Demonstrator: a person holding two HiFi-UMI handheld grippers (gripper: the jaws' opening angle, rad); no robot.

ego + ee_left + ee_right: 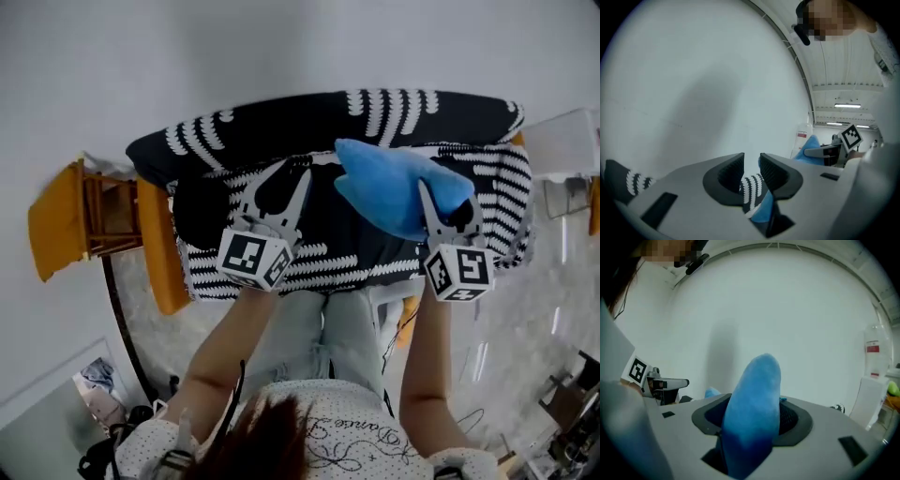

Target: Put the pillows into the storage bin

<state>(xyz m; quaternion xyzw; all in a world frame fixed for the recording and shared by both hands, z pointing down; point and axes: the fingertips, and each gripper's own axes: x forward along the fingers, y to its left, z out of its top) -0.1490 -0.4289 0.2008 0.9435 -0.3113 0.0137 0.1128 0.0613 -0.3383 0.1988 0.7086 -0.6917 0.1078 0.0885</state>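
In the head view both grippers are held up in front of the person. The left gripper (279, 192) has hold of the near edge of a big black-and-white striped pillow (375, 117), which hangs broad and slack across the frame. The right gripper (445, 211) holds a smaller blue pillow (394, 192) that lies against the striped one. No storage bin shows in any view.

In the left gripper view the left gripper (751, 164) has its jaws nearly together, pinching a thin fold of the striped pillow (752, 187). A bit of blue cloth (764, 211) sits just below the fold — whether that is the blue pillow I cannot tell.

In the right gripper view the right gripper (754, 416) stands about half open, its jaws pressed on a plump lobe of the blue pillow (757, 399), which bulges up past them.

Both pillows look light, soft and easily squashed, not fragile. A pinch on a cover fold may slip or let the bulk swing — a deeper bite on a corner or seam would likely hold better.
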